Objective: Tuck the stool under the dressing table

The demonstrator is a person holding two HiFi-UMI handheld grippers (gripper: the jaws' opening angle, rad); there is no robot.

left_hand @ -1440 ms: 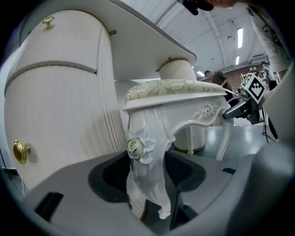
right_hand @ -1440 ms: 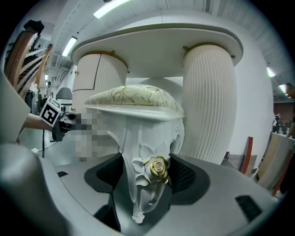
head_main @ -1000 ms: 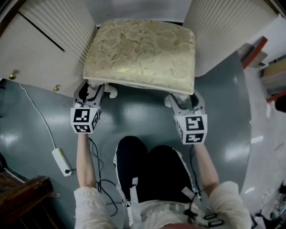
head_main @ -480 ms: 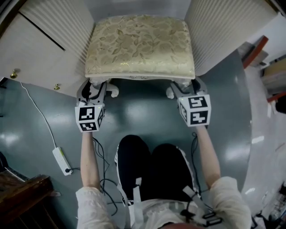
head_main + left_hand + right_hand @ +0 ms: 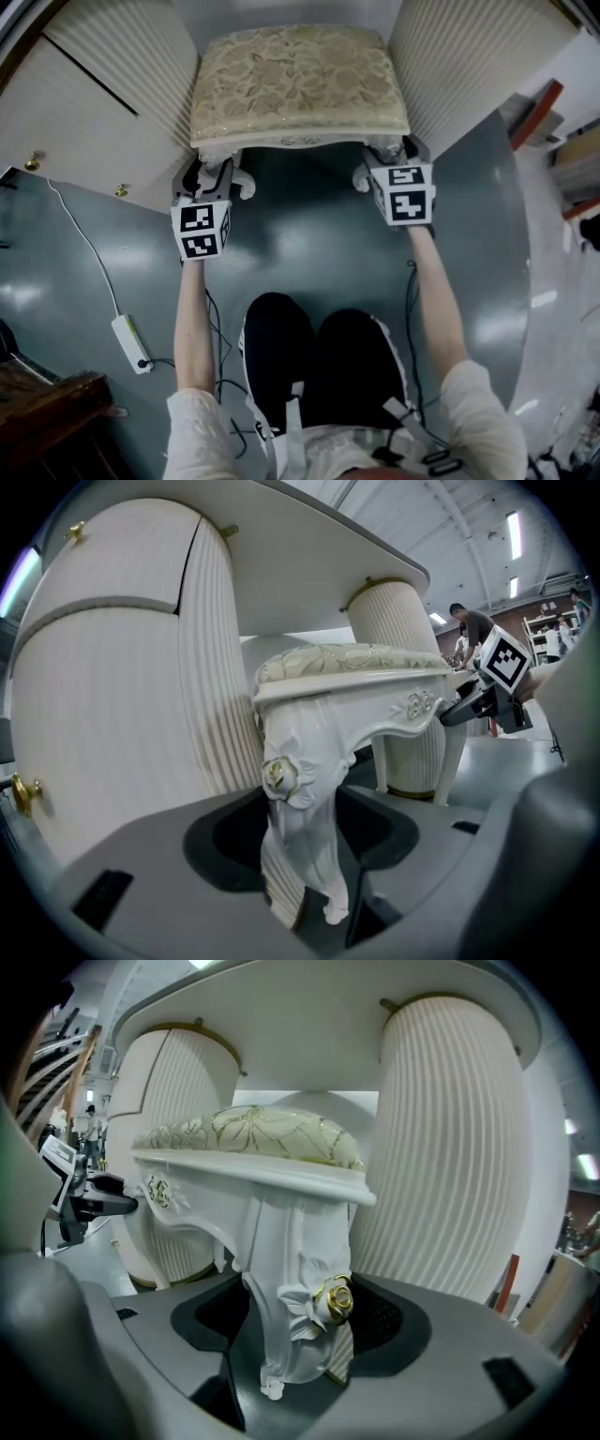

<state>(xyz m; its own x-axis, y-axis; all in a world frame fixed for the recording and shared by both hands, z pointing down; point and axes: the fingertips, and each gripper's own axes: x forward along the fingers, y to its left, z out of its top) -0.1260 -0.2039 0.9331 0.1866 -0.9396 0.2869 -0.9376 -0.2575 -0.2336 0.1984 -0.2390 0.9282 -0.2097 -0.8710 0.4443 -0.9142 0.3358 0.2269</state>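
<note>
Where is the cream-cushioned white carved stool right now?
In the head view the cream-cushioned white stool sits top centre, partly in the gap between the dressing table's two ribbed white pedestals, left gripper and right gripper each clamped on a front leg.

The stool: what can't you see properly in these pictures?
- Stool back legs: in the head view they are hidden under its cushion.
- Where its front feet stand: in both gripper views this is blocked by the bodies of the left gripper and right gripper.
- Dressing table far side: in the head view it is cut off by the top edge.
</note>
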